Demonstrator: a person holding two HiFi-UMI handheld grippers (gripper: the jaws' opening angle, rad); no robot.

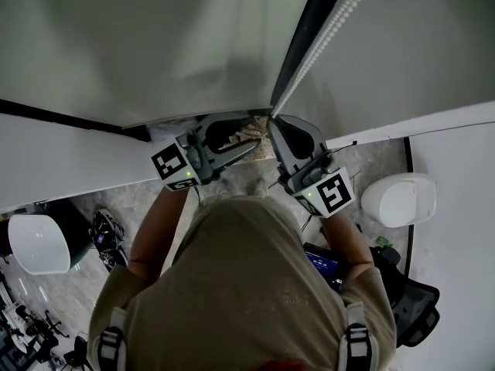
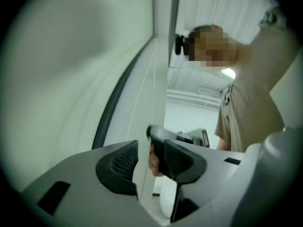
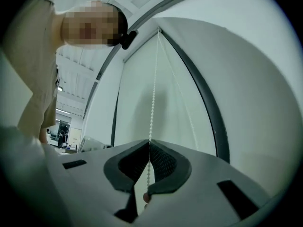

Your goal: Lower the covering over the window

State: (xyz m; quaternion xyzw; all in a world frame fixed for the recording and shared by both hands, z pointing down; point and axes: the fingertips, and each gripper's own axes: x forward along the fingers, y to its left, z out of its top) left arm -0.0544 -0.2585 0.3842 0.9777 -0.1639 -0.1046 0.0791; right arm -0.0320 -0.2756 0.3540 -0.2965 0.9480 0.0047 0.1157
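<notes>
A white bead chain (image 1: 325,33) hangs beside a dark window frame bar (image 1: 308,23) and runs down between my two grippers. The pale window covering (image 3: 137,89) fills the pane behind it. My right gripper (image 1: 277,126) is shut on the bead chain (image 3: 153,93), which comes straight up out of its closed pads; the right gripper (image 3: 149,144) points slightly upward. Just to its left, my left gripper (image 1: 246,139) stands open. In the left gripper view a white strip (image 2: 150,126) passes between the parted pads of the left gripper (image 2: 151,148), with a gap on its right side.
A white sill (image 1: 69,153) runs below the window on both sides. On the speckled floor stand a white rounded seat (image 1: 398,199) at the right and another (image 1: 39,242) at the left. A black bag (image 1: 418,308) lies at the lower right.
</notes>
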